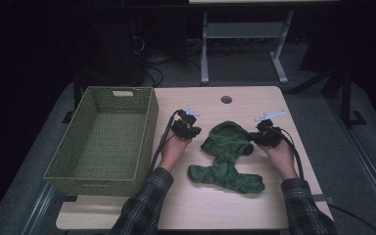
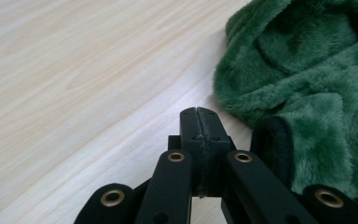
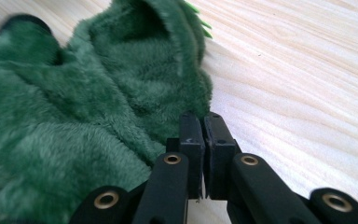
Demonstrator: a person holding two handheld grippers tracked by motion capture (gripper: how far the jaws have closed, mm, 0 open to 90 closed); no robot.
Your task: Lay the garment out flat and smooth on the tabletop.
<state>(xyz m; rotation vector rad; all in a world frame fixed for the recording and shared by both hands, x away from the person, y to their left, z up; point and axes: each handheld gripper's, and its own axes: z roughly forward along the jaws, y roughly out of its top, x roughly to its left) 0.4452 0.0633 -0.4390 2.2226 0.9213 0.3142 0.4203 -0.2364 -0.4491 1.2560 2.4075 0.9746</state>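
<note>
The table (image 1: pixel 254 105) was a pale wood-grain top with rounded corners, and everything else is placed here against it. A round cable hole (image 1: pixel 226 100) sat near its far edge, about midway across. On the table's left part stood a green woven basket (image 1: pixel 147 132), rectangular, with a handle slot in its far wall; its near corner hung slightly over the table's edge. A green plush garment (image 1: pixel 225 161) lay crumpled on the table's middle, between the two grippers, its hood-like part toward the far edge and its wider part toward the near edge.

The left gripper (image 1: pixel 185 128) was held over the table just beside the garment's left side; in the left gripper view its jaws were pressed together with nothing between them, the bare wood ahead and the garment (image 2: pixel 307 79) just beside them. The right gripper (image 1: pixel 266 135) sat at the garment's right edge; in the right gripper view its jaws stood nearly together, a thin gap between them, gripping nothing, with the garment (image 3: pixel 84 121) just beside them. Plaid sleeves came in over the table's near edge.

Beyond the table's far edge the room was dim: grey floor, a white metal frame (image 1: pixel 245 32) of another table, and tangled cables (image 1: pixel 149 63) on the floor to its left.
</note>
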